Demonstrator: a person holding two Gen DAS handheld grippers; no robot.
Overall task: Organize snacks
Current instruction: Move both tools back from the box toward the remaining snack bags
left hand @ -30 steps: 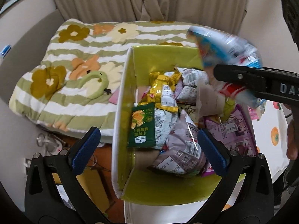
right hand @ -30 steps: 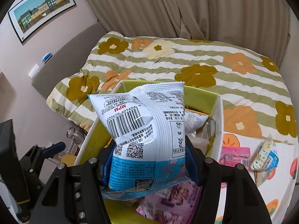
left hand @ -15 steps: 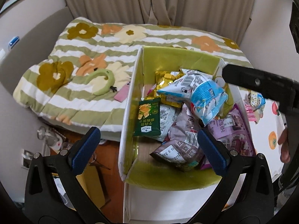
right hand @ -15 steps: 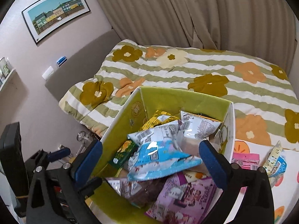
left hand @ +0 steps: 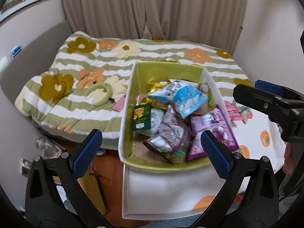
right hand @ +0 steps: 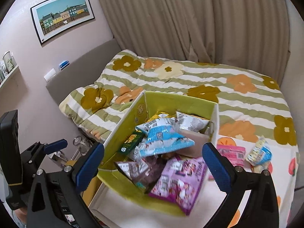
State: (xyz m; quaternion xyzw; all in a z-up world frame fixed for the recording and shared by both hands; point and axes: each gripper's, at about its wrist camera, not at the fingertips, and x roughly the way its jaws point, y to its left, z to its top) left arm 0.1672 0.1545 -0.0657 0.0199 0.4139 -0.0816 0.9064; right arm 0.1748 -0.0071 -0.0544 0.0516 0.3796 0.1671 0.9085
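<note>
Now both tongs, left tongs [left hand: 150, 153] and right tongs [right hand: 153, 168], gape empty; that light, crinkly pink packet [right hand: 230, 154] wants pinching at its sealed edge.

It was a home bedroom: a bed with a green-striped flowered quilt [right hand: 190, 87] stood below beige pleated curtains [right hand: 199, 19], beside a framed picture of houses [right hand: 62, 13].

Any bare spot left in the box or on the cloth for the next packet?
Green box: bare floor only at its near-left corner, beside the dark green packet; elsewhere packets pile up. Tablecloth: bare patch near the pink packet and the small blue-yellow packet.
</note>
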